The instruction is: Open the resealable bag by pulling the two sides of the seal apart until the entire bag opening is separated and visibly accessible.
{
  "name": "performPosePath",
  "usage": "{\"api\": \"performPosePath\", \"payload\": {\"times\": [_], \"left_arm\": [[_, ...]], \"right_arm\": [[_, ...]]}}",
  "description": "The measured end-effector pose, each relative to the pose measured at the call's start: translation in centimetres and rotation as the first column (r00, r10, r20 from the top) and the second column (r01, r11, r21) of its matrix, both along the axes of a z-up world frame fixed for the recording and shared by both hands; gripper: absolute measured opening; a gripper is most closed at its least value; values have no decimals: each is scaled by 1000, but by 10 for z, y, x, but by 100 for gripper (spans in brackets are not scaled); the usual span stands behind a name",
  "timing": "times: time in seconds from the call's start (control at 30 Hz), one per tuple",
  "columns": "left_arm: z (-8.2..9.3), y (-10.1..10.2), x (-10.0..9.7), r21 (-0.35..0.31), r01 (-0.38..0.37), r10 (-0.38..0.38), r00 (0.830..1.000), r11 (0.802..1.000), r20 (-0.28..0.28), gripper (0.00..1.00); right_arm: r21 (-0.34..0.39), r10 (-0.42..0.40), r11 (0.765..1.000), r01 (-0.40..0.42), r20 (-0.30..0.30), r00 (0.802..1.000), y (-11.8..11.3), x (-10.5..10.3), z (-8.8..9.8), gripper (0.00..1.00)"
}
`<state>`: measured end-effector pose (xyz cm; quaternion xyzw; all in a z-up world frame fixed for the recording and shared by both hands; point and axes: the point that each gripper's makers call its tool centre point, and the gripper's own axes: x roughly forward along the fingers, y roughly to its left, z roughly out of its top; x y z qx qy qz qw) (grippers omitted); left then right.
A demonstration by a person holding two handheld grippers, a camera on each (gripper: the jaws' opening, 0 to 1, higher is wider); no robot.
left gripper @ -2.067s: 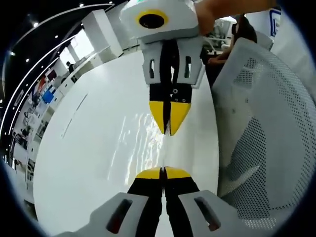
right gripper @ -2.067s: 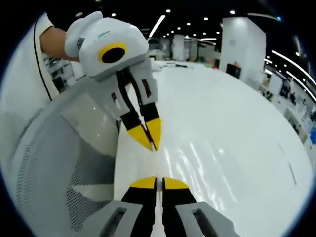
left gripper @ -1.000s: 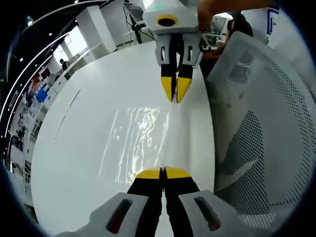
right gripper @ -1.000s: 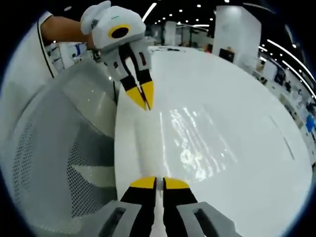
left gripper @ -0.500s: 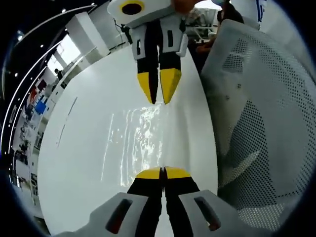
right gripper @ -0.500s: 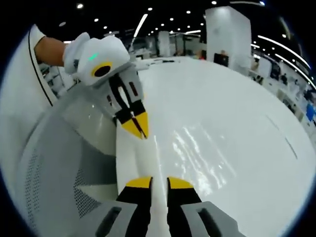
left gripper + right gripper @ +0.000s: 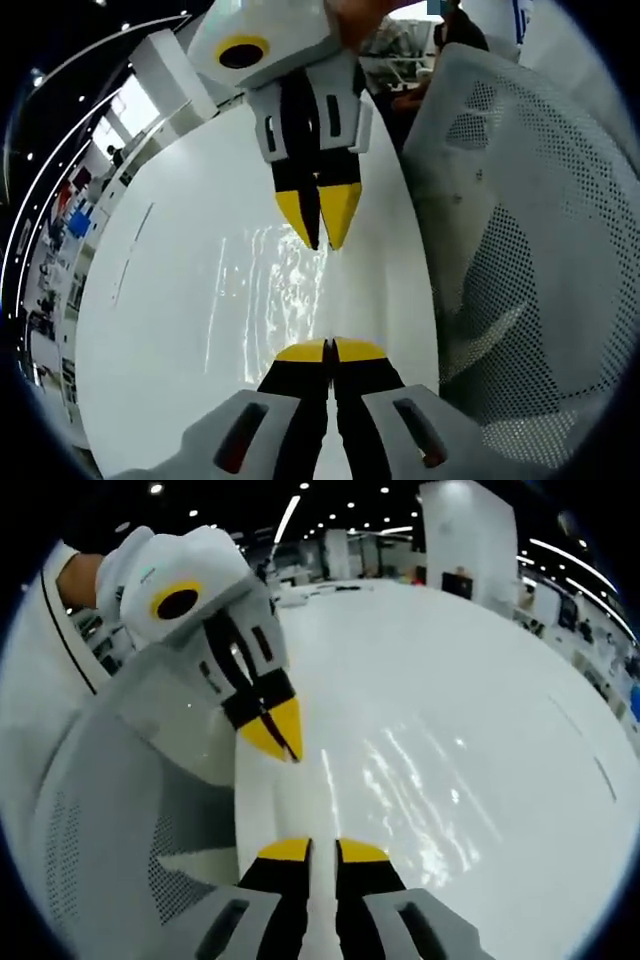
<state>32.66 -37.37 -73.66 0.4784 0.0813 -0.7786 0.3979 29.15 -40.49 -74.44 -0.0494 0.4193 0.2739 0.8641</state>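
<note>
left gripper view has the white desk (image 7: 150,300) at left, the clear resealable bag (image 7: 275,290) lying on it mid-frame, the left tongs (image 7: 329,349) clenched on its near edge, the right tongs (image 7: 322,218) opposite slightly parted, a mesh chair (image 7: 520,250) at right. right gripper view: right tongs (image 7: 323,851) slightly apart.

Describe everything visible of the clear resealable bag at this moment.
The clear plastic resealable bag lies flat on the glossy white table, near the edge beside a white mesh chair. It shows mainly as wrinkled, glinting film. It lies between the left gripper, jaws closed with a strip of film running into them, and the right gripper, jaws slightly parted on another strip. Whether its seal has separated cannot be told.
</note>
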Motion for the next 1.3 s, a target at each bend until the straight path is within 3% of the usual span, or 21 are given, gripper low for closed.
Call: {"api": "performPosePath", "payload": {"times": [0.4,0.57,0.63,0.8,0.9,0.97,1.1,1.3], "left_arm": [[0,1,1,-2,-5,5,1000,1000,-12,0],[6,-2,4,-38,-18,18,1000,999,-9,28],[9,-3,4,-52,-17,16,1000,998,-6,31],[15,-5,-4,-73,9,-9,1000,997,3,28],[17,-5,-12,-86,75,-72,997,994,28,16],[17,-3,-18,-82,88,-87,996,993,14,10],[9,-5,-18,-60,79,-77,997,995,28,15],[7,-6,-17,-48,80,-78,996,996,38,13]], "right_arm": [[11,5,1000,-5,-58,998,6,-5,-9,0],[-2,7,1000,-7,-44,999,6,1,-6,0],[-6,9,1000,-9,-44,999,6,3,-5,0],[-15,8,1000,-9,-53,999,5,7,-6,0],[-15,2,1000,-3,-65,998,4,8,-6,0],[-23,5,1000,-6,-62,998,3,8,-6,0],[-23,18,1000,-19,-55,998,3,9,-3,0],[-18,40,999,-40,-3,999,4,11,8,0]]}}
